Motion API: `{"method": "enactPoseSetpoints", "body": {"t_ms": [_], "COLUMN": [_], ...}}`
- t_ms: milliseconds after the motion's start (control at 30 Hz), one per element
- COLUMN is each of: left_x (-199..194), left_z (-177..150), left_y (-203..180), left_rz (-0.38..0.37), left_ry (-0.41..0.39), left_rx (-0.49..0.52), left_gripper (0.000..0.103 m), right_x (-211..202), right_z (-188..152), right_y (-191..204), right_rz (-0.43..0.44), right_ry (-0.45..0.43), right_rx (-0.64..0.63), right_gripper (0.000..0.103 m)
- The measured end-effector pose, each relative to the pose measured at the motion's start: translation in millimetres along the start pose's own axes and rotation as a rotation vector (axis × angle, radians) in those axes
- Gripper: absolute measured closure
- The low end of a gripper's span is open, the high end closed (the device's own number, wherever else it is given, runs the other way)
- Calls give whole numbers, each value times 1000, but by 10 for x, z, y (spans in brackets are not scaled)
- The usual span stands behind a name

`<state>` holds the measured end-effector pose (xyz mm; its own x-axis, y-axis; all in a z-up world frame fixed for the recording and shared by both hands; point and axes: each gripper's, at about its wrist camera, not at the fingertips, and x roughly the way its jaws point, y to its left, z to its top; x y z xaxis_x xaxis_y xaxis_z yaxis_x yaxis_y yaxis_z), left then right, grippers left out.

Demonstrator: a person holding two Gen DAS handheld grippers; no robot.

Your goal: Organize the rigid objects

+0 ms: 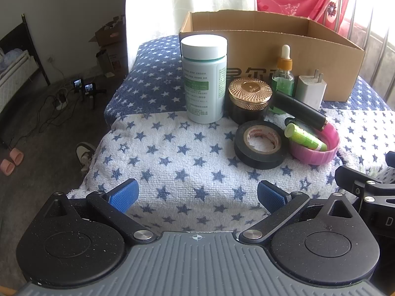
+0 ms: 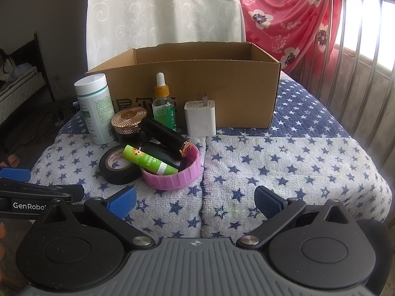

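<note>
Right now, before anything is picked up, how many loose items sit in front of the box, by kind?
Bottles: 2, white-capped bottle, dropper bottle
Jar: 1, gold-lidded jar
Tubes: 2, black tube, green tube
Tape roll: 1
Charger: 1
Pink lid: 1
Total: 8

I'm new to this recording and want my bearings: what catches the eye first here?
A huddle of small things on the star-patterned cloth: a tall white-capped bottle at its left, black tape roll, and a pink lid cradling a green tube. Behind them stands an open cardboard box. Both tongs, left and right, hang open and empty in front.
</note>
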<state>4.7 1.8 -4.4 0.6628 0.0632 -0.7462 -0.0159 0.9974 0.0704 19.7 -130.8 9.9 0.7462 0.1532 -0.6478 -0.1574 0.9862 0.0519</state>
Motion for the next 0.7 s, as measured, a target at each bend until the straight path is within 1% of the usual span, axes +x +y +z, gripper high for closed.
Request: {"method": "enactPoseSetpoints", "body": {"t_ms": [267, 400, 467, 567, 700], "left_x": [29, 44, 48, 68, 89], "left_z": [2, -16, -36, -62, -46], "left_y": [-13, -27, -37, -65, -116], "left_rz": [3, -7, -25, -72, -116], "left_ry": [9, 0, -17, -43, -82], "left_rx": [3, 6, 10, 24, 46], "left_gripper": [0, 0, 0, 0, 0], "right_x": [30, 29, 30, 40, 85], "right_z": [-8, -10, -13, -39, -36], "right_y": [-29, -89, -146, -235, -347], "right_rz": [6, 13, 25, 51, 85], "right_ry": [0, -22, -41, -80, -124], "right_rx": [17, 48, 75, 115, 141], "right_gripper": [0, 0, 0, 0, 0]}}
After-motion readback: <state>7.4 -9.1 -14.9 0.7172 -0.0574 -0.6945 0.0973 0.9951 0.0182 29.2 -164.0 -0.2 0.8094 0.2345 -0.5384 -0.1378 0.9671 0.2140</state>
